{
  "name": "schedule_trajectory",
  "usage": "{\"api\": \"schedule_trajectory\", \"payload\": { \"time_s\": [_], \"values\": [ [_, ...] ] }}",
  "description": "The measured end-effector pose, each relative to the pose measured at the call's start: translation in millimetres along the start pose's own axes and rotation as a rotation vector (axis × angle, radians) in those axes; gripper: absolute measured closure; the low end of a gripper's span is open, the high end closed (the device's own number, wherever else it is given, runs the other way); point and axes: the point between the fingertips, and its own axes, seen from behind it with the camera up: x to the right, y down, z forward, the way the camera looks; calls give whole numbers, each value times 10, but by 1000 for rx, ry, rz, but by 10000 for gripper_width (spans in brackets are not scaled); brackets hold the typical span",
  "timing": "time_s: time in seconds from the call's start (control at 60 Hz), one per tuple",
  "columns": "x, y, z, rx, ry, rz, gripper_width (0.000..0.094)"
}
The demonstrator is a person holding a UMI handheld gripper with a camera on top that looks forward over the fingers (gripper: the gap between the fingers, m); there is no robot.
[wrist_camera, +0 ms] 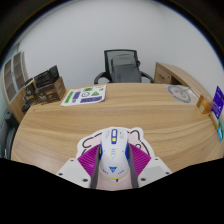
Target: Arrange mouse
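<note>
Gripper (113, 172) seen low over a wooden desk (60, 135), its two fingers set at a moderate width with the purple pads (88, 160) facing inward. A white mouse (115, 148) is held between the fingers, nose pointing away toward the far side of the desk. Both pads appear pressed against its flanks, so it is judged to be gripped; whether its underside rests on the desk or is lifted clear cannot be told from this view.

Progress, as a judgement: the grasp is made, the placing is not. No mouse mat or obvious target spot is seen, so the intended final position cannot be fixed. What is left is taken to be carrying or turning the mouse to its place, then release.

Beyond the fingers, a printed sheet (84, 95) lies flat near the far edge. A box-like item (42, 88) stands to its left; its nature is unclear. An office chair (124, 68) is drawn up behind the desk. At the far right, a pale round object (182, 93) and a blue item (218, 100) are too distorted to identify. The rear of the mouse is hidden by the gripper body.
</note>
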Motion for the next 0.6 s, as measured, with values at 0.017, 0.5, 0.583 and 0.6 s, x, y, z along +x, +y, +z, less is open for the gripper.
{"api": "schedule_trajectory", "payload": {
  "time_s": [0.017, 0.5, 0.583, 0.6],
  "values": [
    [1, -1, 1, 3, -4, -2, 458],
    [-564, 591, -1565, 78, 33, 19, 101],
    [-819, 843, -2005, 95, 34, 28, 100],
    [-861, 893, -2085, 98, 33, 27, 102]
  ]
}}
